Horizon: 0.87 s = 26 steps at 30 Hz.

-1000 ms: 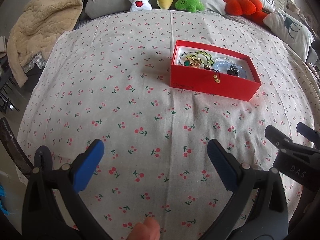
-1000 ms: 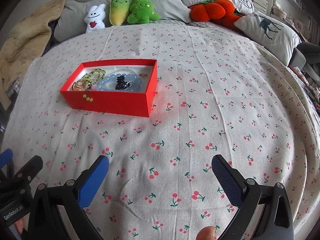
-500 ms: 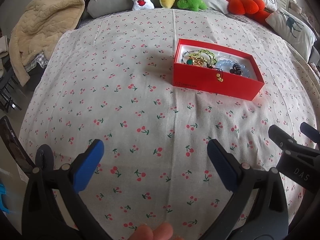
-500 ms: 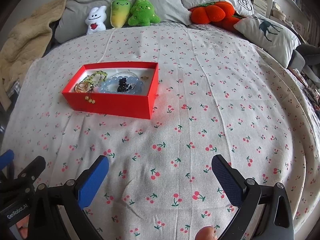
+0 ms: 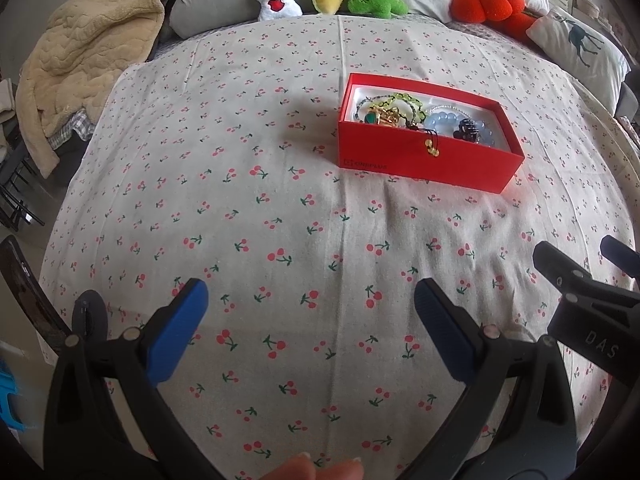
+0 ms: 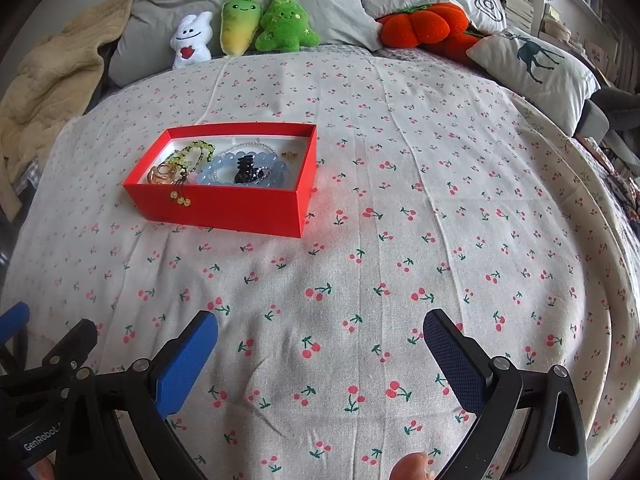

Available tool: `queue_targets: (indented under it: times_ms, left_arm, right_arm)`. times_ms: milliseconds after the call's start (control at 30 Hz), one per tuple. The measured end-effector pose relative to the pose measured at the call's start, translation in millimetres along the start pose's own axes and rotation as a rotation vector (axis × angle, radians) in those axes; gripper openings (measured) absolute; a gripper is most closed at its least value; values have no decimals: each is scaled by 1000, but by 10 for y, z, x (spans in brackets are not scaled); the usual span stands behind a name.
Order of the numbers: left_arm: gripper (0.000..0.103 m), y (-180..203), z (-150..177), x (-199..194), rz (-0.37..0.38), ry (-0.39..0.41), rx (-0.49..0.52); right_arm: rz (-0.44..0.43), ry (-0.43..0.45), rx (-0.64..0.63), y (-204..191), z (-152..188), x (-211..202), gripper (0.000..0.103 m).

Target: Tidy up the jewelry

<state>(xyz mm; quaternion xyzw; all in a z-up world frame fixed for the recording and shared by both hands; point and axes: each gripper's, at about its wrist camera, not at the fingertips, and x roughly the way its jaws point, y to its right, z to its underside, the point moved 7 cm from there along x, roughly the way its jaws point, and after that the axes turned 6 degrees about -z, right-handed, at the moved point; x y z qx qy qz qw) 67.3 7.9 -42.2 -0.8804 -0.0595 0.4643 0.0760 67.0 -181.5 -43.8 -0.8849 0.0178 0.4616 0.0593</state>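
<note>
We hold both grippers, left [image 5: 310, 304] and right [image 6: 320, 334], low over the cherry-print bed [image 6: 400, 200], fingers spread wide and empty. The jewelry [image 6: 224, 164] lies heaped in the open red box [image 6: 240, 208] well ahead, one beaded strand [image 5: 431, 146] dangling over its front wall. We judge this fits either sorting about to start or pieces already gathered in

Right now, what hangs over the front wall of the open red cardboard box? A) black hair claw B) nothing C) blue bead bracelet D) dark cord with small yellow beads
D: the dark cord with small yellow beads drapes over the red cardboard box's front wall and dangles outside.
</note>
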Motion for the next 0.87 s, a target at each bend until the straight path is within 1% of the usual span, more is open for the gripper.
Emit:
queue_targets:
  times_ms: [700, 800, 867]
  left_arm:
    - [102, 13, 36, 37, -9, -14, 5]
    - [102, 18, 65, 120, 9, -24, -15]
    - [102, 29, 68, 218, 50, -3, -45]
  right_arm:
    - [5, -13, -7, -13, 30, 39, 103]
    - [5, -20, -2, -20, 66, 104, 103]
    - [4, -31, 4, -22, 104, 206, 103]
